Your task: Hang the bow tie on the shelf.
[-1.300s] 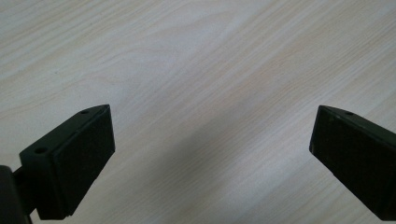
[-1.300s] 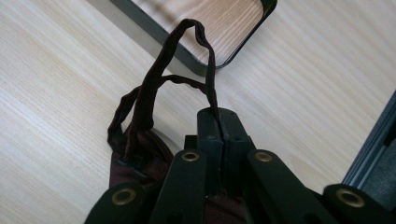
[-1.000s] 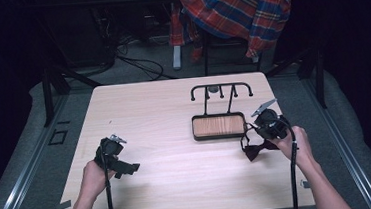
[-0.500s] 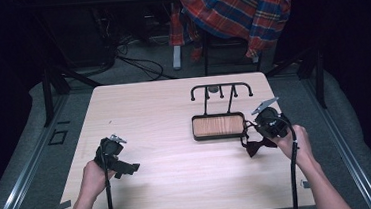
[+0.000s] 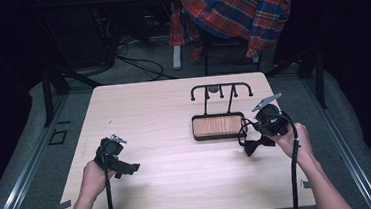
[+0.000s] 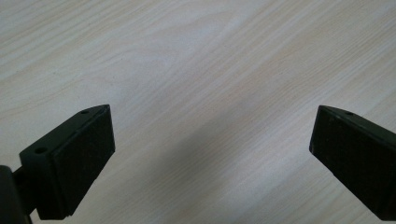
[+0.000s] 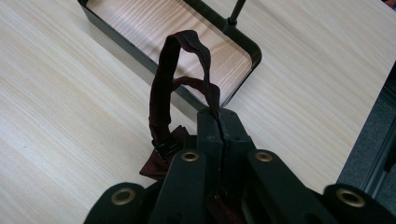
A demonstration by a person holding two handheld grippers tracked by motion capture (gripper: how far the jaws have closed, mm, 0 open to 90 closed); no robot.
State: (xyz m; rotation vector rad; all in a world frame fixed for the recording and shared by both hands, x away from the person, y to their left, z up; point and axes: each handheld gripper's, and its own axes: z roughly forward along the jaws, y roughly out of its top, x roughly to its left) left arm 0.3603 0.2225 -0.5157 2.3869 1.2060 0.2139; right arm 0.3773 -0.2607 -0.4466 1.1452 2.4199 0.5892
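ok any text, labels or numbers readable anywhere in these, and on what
None can be read.
The bow tie held by the right gripper shows no label or print.
The rack's tray, the table and the open left gripper carry no markings.

Pale wooden table (image 6: 210,56) lying beneath and between wide-apart jaws of left gripper (image 6: 212,112), bare grain running slantwise. Same table spreading ahead of pressed-together jaws of right gripper (image 7: 219,114) and out to both sides. Grey floor (image 7: 373,149) showing right of those jaws, past table edge. Plaid shirt (image 5: 239,10) hanging far ahead of both jaw pairs, beyond table's far edge. Black cables (image 5: 135,63) trailing over floor, left of shirt.
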